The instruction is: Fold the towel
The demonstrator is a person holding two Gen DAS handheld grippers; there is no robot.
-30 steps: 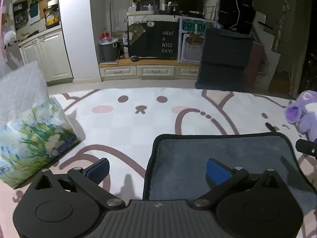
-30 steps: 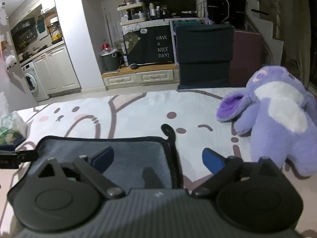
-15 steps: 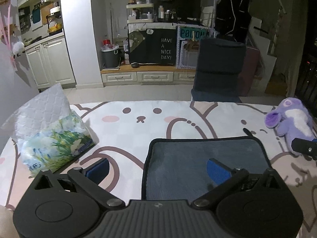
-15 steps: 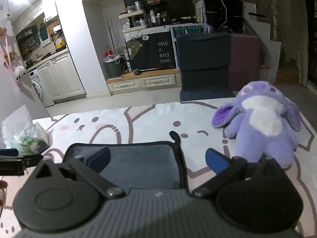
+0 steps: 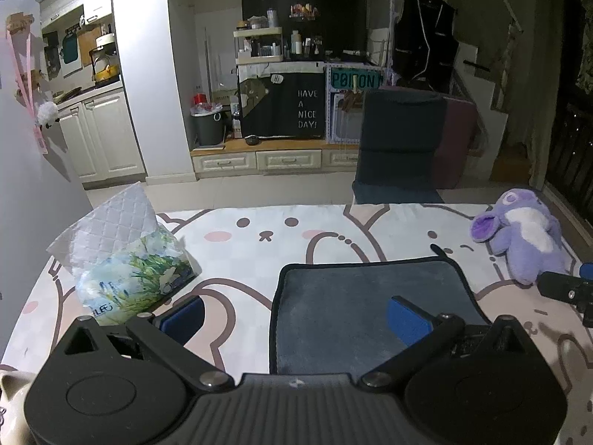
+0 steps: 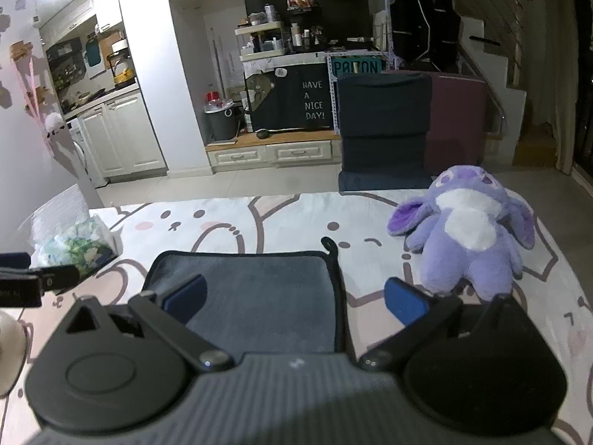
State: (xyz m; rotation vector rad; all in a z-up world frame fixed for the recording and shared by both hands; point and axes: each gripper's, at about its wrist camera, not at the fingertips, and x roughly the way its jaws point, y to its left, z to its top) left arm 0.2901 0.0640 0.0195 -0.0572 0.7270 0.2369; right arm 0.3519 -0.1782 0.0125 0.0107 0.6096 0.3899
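Dim kitchen cabinets, a shelf unit and a black sign reading "HAVE A NICE DAY!" fill the upper half of both views, beyond a worktop (image 5: pixel 259 222) covered in a pale cartoon-animal print.

In the left wrist view, a tissue pack (image 5: pixel 129 278) with a green leaf pattern sits at centre left. The left hand-held gripper (image 5: pixel 294 317) fills the bottom of the frame, its blue pads spread wide and holding nothing. The towel (image 5: pixel 367 296), dark grey with a black edge, lies flat in the lower centre. Its left edge falls between the two pads, so the left pad is over bare print and the right pad is over cloth. A purple plush toy (image 5: pixel 526 237) rests at far right.

In the right wrist view, the right hand-held gripper (image 6: pixel 294 296) is equally spread and empty. Here the towel's (image 6: pixel 259 289) right edge, with its small hanging loop, runs between the pads. The plush (image 6: pixel 470 233) sits just right of it.

The towel lies ahead of and below both grippers, its long axis running left to right, each gripper lined up with its own near corner. Neither looks clearly nearer.

Compared with a second ago, both cameras sit higher and further back: more of the worktop shows, the towel looks smaller, and the pad spread is unchanged.
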